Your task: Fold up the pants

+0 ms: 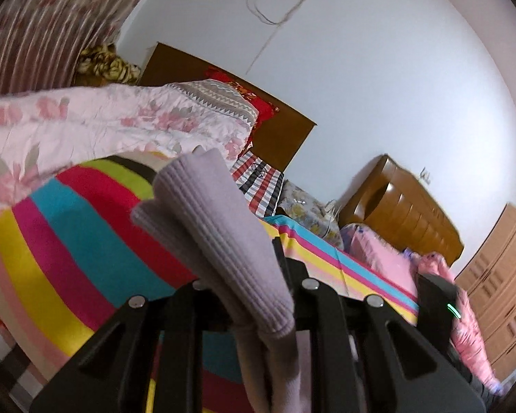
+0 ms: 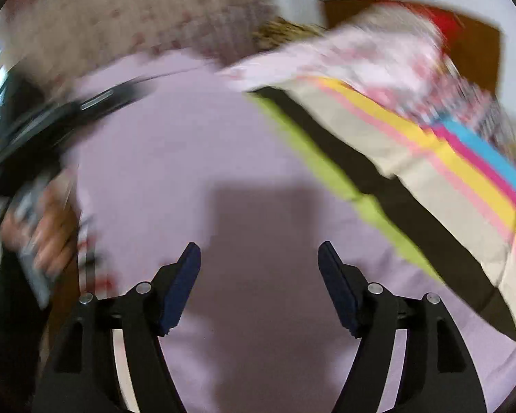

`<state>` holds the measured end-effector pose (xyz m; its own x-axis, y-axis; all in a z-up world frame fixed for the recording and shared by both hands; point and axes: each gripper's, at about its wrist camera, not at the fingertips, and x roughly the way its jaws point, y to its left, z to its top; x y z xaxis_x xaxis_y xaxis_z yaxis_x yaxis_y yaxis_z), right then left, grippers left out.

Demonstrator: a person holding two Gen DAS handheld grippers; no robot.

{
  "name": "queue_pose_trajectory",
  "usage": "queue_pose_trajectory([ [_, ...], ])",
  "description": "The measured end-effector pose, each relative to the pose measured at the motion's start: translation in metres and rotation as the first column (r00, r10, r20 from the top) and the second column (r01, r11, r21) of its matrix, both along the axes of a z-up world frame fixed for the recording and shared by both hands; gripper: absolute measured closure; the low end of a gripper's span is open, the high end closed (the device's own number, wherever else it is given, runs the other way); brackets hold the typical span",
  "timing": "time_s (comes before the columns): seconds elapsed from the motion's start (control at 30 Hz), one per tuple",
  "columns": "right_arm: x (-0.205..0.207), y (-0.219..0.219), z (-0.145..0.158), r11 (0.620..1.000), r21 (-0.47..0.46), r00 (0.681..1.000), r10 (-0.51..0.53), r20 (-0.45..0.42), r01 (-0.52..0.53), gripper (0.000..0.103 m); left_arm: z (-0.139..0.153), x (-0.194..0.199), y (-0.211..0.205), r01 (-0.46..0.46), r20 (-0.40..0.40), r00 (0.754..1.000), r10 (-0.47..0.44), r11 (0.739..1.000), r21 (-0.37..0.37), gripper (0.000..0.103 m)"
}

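The pants are lilac knit. In the left wrist view their ribbed hem (image 1: 220, 227) sticks up between my left gripper's (image 1: 254, 272) jaws, which are shut on it; the cloth hides most of the fingers. In the blurred right wrist view the pants (image 2: 189, 158) lie spread flat on the bed. My right gripper (image 2: 259, 265) hovers over them, open, its blue pads (image 2: 184, 285) wide apart with nothing between them. At the left edge of that view a hand (image 2: 48, 237) holds the black left gripper (image 2: 58, 117) above the pants' edge.
A rainbow-striped sheet (image 1: 68, 241) covers the bed. A pink floral quilt (image 1: 103, 117) and pillows are piled towards the brown headboard (image 1: 285, 134). Pink clothes (image 1: 382, 254), a wooden cabinet (image 1: 406, 206) and a wardrobe (image 1: 498, 282) stand to the right. A curtain (image 1: 44, 24) hangs at the left.
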<state>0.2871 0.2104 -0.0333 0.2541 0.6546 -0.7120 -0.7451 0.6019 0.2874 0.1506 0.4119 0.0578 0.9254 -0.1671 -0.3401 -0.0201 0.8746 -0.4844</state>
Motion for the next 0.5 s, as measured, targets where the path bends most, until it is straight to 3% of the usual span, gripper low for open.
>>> queue_pose_trajectory([
  [0.07, 0.027, 0.014, -0.023, 0.997, -0.072, 0.996, 0.023, -0.088, -0.029, 0.035, 0.006, -0.001, -0.008, 0.004, 0.003, 1.0, -0.004, 1.0, 0.019, 0.086],
  [0.13, 0.033, 0.018, -0.019, 0.995, -0.088, 0.999, 0.04, -0.037, -0.043, 0.043, 0.014, -0.003, -0.021, 0.01, 0.018, 1.0, -0.011, 0.999, 0.034, 0.086],
  [0.2, 0.033, 0.008, -0.007, 0.996, -0.09, 1.0, -0.003, -0.025, 0.001, 0.04, 0.024, -0.007, -0.037, 0.029, 0.037, 0.999, -0.032, 0.998, 0.056, 0.086],
  [0.3, 0.012, -0.039, 0.025, 0.998, 0.021, 0.997, -0.064, 0.038, 0.063, 0.03, 0.043, -0.018, -0.07, 0.083, 0.079, 0.993, -0.089, 0.993, 0.084, 0.086],
  [0.4, -0.016, -0.122, 0.047, 0.97, 0.153, 0.976, -0.201, 0.078, 0.188, 0.024, 0.062, -0.028, -0.12, 0.166, 0.108, 0.978, -0.178, 0.98, 0.114, 0.086],
  [0.5, -0.042, -0.219, 0.053, 0.894, 0.283, 0.929, -0.37, 0.028, 0.348, 0.023, 0.064, -0.032, -0.193, 0.262, 0.096, 0.954, -0.284, 0.946, 0.188, 0.086],
])
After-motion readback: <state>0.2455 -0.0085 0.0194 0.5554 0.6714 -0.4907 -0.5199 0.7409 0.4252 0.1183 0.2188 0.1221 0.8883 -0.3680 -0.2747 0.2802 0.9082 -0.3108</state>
